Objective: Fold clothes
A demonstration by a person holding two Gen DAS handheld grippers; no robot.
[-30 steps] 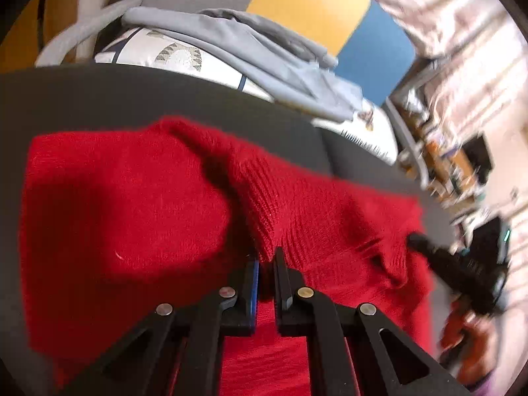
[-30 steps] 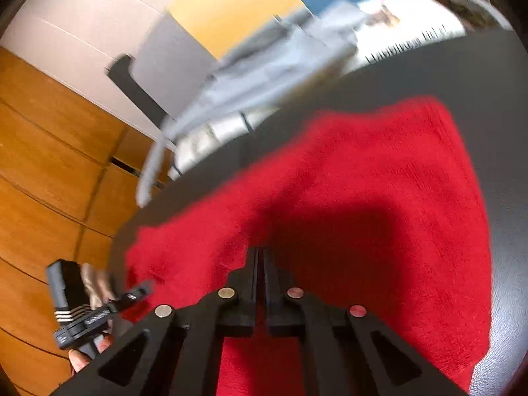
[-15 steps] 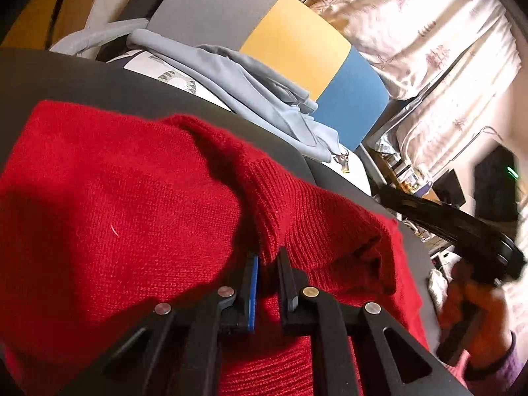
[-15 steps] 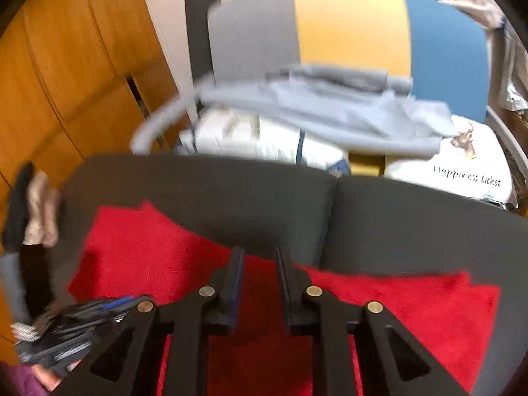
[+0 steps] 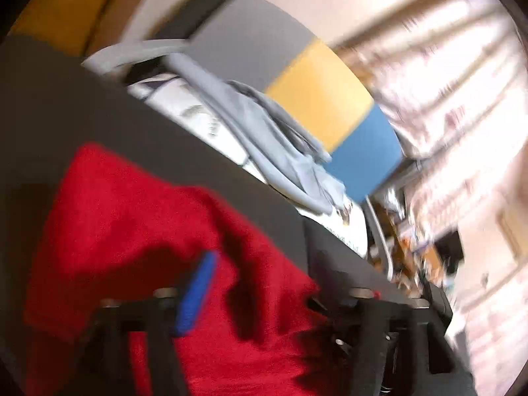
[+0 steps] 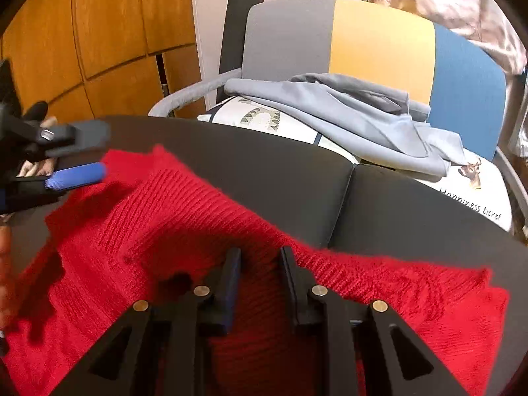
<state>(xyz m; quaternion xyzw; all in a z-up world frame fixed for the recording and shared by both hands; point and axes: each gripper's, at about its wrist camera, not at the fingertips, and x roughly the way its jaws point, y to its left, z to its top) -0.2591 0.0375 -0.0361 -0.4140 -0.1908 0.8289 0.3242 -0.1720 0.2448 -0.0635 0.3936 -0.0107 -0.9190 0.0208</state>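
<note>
A red knitted sweater [image 6: 198,217] lies spread on a dark grey padded surface [image 6: 396,204], with a ribbed fold running across its middle. My right gripper [image 6: 260,257] hovers low over the sweater's middle, open, with only red knit showing in the gap. My left gripper [image 6: 77,151] comes in from the left over the sweater's far left corner, its blue-padded finger [image 6: 76,171] well apart from the grey one. The left wrist view is blurred: the sweater [image 5: 132,224] lies below the left gripper [image 5: 264,283], whose jaws stand wide with nothing between them.
Behind the surface stands a chair [image 6: 379,43] with a grey, yellow and blue back. A light blue garment [image 6: 346,112] is heaped on a white printed cushion [image 6: 475,191] on its seat. Wooden panels [image 6: 99,33] fill the left; curtains [image 5: 445,82] hang at the right.
Both grippers have opened and let go of the red sweater. The left jaws went from shut on a fold to wide apart, and that hand is moving fast.
</note>
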